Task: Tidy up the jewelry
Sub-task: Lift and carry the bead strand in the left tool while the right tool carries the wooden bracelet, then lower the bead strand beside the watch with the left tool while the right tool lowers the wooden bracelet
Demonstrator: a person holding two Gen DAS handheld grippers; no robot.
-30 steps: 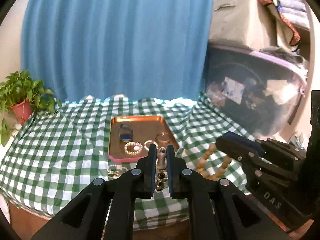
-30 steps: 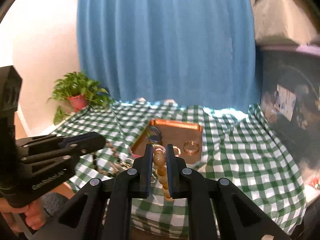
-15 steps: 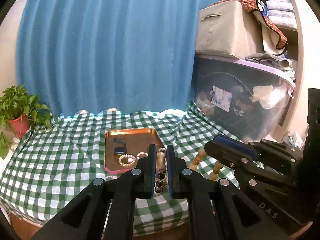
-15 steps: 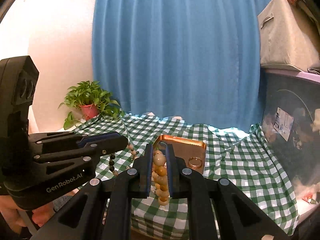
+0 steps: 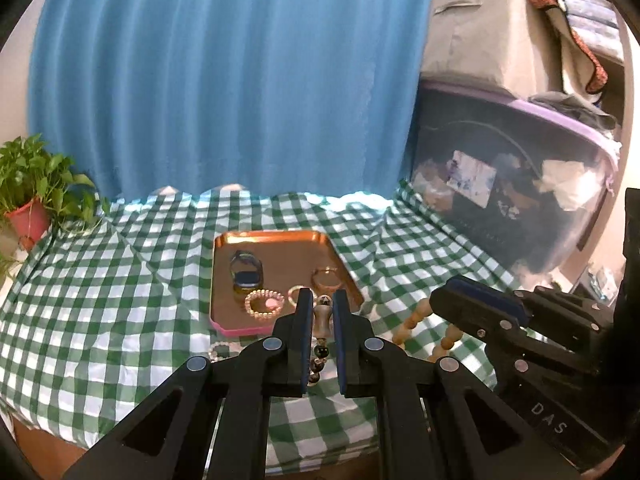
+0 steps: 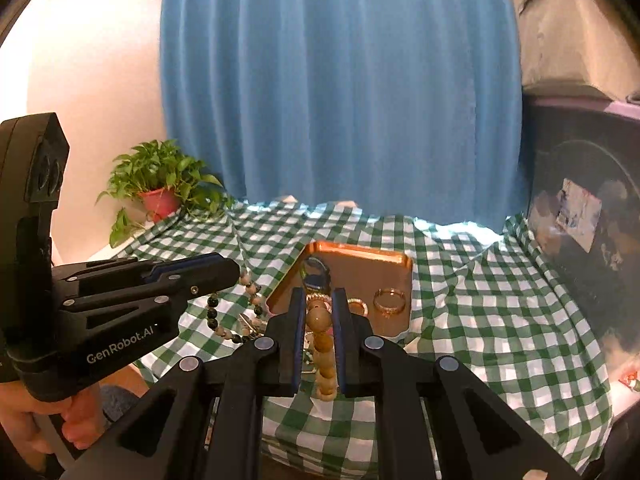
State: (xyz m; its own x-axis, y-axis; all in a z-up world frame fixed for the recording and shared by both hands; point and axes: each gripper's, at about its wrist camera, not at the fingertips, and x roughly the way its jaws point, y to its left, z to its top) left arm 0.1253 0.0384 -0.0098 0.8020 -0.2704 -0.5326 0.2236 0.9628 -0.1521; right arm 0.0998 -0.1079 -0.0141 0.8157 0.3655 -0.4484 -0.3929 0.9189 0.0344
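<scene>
Above a table draped in green checked cloth [image 5: 100, 300], the left hand-held gripper [image 5: 321, 312] is clamped on a dark-beaded strand [image 5: 318, 354], while the right hand-held gripper [image 6: 317, 312] pinches a wooden bead bracelet [image 6: 323, 344]. Rings [image 6: 389, 300] lie in the copper tray [image 5: 276, 240] just beyond.

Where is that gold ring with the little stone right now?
The gold ring lies inside the copper tray, near its right edge in both views, just beyond the right gripper, with a thinner ring to its left.
</scene>
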